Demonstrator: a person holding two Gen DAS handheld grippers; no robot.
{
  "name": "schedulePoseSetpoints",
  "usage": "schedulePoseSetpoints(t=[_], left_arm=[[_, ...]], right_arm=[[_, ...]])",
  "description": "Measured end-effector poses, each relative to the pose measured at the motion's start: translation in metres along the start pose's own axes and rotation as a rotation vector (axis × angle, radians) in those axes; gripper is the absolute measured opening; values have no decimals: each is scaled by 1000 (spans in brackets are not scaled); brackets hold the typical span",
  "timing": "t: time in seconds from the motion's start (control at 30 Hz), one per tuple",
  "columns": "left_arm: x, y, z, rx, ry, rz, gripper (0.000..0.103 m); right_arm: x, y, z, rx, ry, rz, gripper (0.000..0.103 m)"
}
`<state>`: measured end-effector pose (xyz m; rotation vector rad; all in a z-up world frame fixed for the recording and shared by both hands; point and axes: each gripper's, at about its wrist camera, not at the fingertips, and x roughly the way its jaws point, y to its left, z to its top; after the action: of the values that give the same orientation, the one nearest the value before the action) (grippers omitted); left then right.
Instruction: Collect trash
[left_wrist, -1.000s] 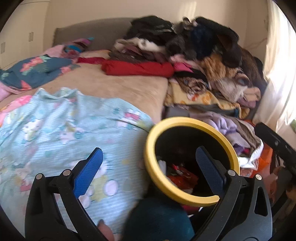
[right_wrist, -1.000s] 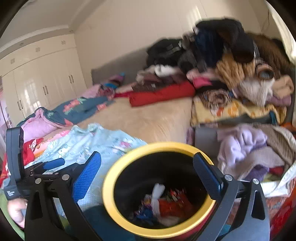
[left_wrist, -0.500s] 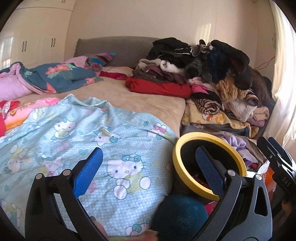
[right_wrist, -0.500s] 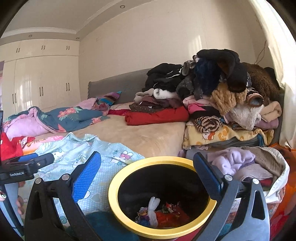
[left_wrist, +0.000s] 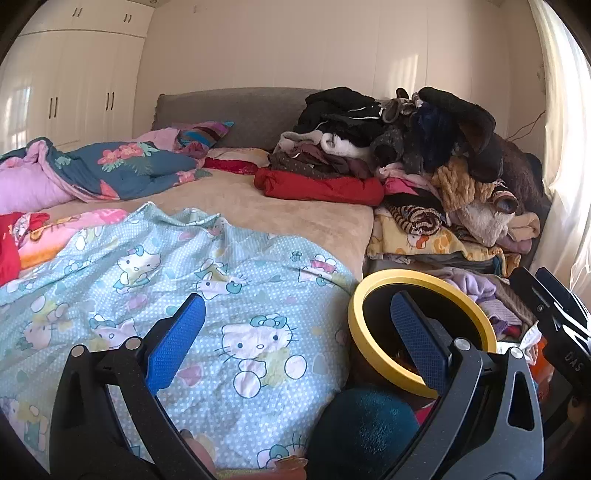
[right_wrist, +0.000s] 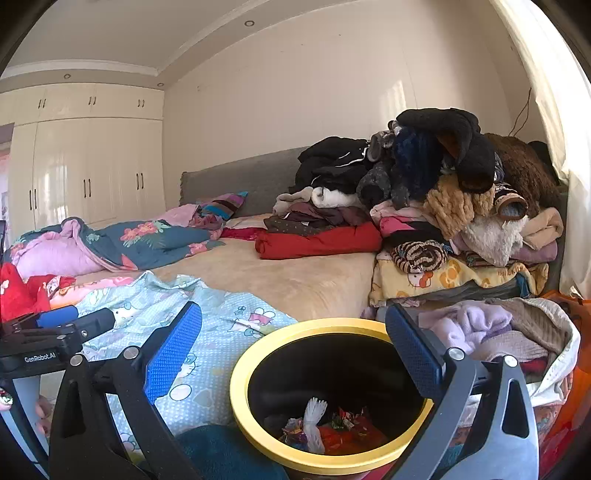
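Beside the bed's right edge: bin (right_wrist: 328, 398), yellow rim, black inside, upright, long axis vertical, mouth facing up; likely parked there to take drops from the bedside. Contents: wrappers (right_wrist: 332, 430), red and multicoloured, with one white twisted scrap. Right gripper (right_wrist: 291, 350): jaws wide, holding nothing, hanging above the bin mouth. Left gripper (left_wrist: 295, 341): jaws wide, empty, over the cartoon-cat quilt (left_wrist: 177, 280). Adjacent: clothes pile (right_wrist: 436, 206) against the grey headboard (right_wrist: 240, 177).
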<state>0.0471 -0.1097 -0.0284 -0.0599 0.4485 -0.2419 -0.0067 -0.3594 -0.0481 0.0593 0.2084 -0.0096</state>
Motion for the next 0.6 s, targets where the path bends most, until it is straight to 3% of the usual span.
schedulePoseSetpoints(t=[0.6], left_arm=[[-3, -4, 0, 4, -13, 1, 92]], right_arm=[[-1, -1, 0, 3, -10, -5, 97]])
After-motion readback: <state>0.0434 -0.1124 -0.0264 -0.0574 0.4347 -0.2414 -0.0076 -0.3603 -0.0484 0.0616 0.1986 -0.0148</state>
